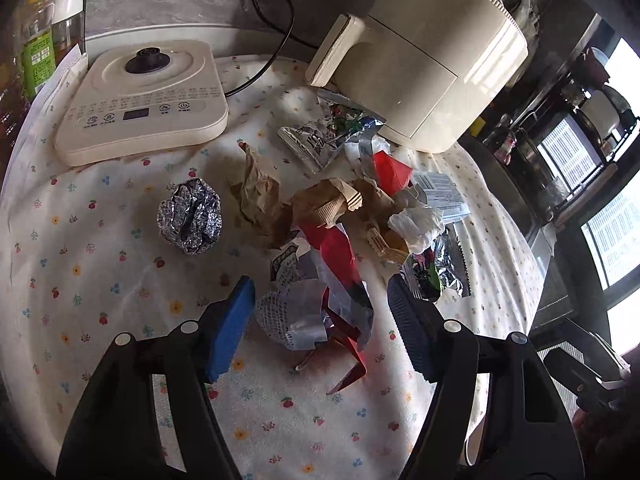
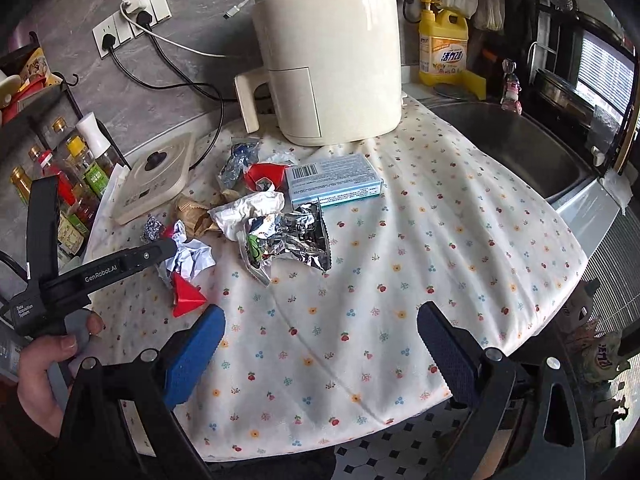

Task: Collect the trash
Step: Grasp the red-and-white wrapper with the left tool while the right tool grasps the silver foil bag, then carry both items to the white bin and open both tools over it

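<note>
Trash (image 1: 320,240): only the right wrist view shows the sink (image 2: 508,148).

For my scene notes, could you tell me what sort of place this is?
Most likely a home kitchen counter: a steel sink, a dish soap bottle and an air fryer surround the cloth-covered worktop.

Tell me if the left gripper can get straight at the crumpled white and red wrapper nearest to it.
Probably yes: the left gripper is open, the crumpled white and red wrapper lies between its pads, untouched, and nothing covers it.
</note>
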Motion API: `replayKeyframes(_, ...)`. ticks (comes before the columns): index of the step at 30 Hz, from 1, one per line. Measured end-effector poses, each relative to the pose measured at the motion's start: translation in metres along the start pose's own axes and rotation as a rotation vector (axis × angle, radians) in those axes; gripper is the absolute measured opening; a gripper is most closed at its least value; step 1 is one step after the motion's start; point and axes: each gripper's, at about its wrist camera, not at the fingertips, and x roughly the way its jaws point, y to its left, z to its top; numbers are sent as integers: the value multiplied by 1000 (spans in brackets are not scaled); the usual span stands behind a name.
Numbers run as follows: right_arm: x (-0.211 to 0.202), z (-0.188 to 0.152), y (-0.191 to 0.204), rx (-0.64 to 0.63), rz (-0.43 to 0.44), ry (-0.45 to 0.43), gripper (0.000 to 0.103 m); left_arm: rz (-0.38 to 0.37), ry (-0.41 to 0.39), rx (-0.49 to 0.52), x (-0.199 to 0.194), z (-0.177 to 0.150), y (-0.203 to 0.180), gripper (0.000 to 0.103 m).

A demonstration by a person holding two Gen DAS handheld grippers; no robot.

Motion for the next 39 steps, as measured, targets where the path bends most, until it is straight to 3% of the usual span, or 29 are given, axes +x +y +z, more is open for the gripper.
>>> replayKeyframes(2, 10, 5, 4, -3, 7, 13, 92, -40, 26, -36, 10, 2, 6, 69)
replayKeyframes(6, 33, 19, 13, -21, 15, 29, 95, -86, 40, -67, 12, 4, 13, 45)
replayKeyframes(8, 48, 26, 17, -37, 14, 38, 95, -107, 30, -89, 8, 3, 18, 42)
replayKeyframes(13, 93, 38, 27, -88, 14, 114, 95, -131, -42, -115, -22, 1, 26, 40)
replayKeyframes(21, 139, 43, 24, -102, 18, 194, 95, -76, -113, -95, -52, 10, 28, 41)
replayKeyframes(22, 137, 43, 24, -121, 18, 180, 92, -72, -116, -93, -54, 10, 27, 41)
replayKeyframes(24, 132, 42, 24, -133, 68, 180, 68, -71, -126, -87, -60, 10, 22, 41)
replayKeyframes(27, 116, 39, 21, -166, 109, 170, 63, -87, -154, -103, -69, 5, 12, 41)
replayKeyframes(32, 82, 33, 3, -190, 149, 124, 63, -66, -224, -120, -85, -14, -18, 42)
replayKeyframes(39, 12, 13, -55, -117, 176, 60, 65, -29, -202, -94, -94, -41, -73, 42)
